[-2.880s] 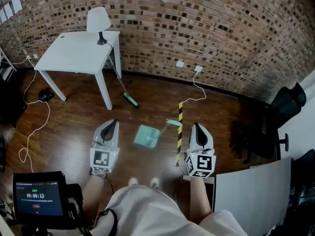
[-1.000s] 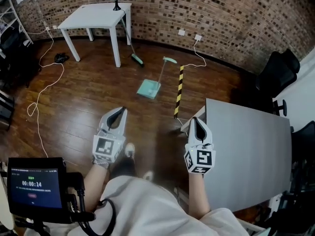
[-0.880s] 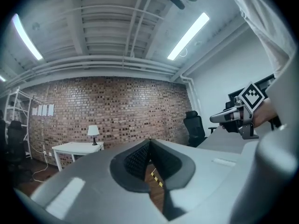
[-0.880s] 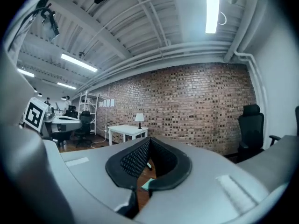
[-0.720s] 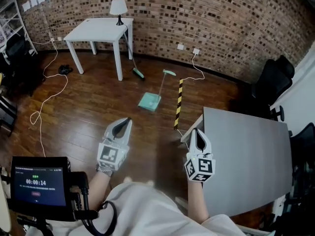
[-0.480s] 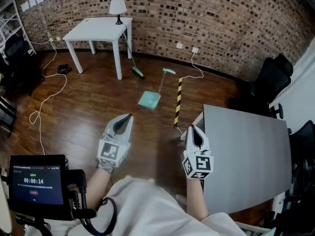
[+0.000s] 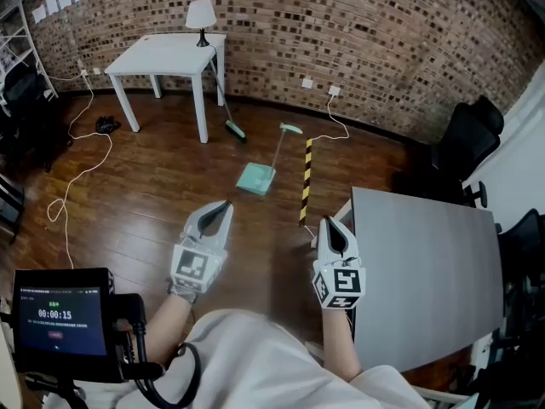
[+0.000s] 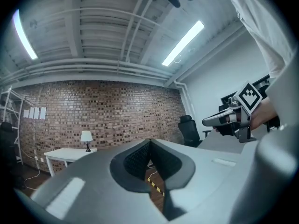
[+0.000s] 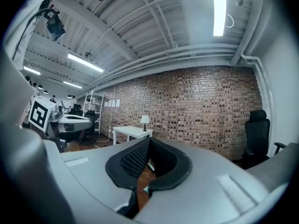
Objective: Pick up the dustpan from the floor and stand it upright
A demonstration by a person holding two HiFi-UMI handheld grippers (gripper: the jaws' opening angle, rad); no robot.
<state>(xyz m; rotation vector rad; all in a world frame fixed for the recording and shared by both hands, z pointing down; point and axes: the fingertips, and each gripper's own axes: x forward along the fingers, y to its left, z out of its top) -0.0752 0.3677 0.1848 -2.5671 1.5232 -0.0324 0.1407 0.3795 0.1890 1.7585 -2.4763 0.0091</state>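
White table (image 7: 166,51) with a lamp (image 7: 201,11) stands far left, by the brick wall (image 7: 383,32). The left gripper (image 7: 224,204) sits near the person, jaws clenched together with nothing in them (pads meet in the left gripper view). The teal dustpan (image 7: 255,178) lies flat on the wood floor (image 7: 145,203), farther out than both grippers and well apart from them, its long handle running toward the wall. A yellow-black strip (image 7: 304,181) lies just right of the dustpan. The right gripper (image 7: 330,221) is clenched too, empty, at the left edge of a grey tabletop (image 7: 426,271). A black chair (image 7: 464,147) stands far right.
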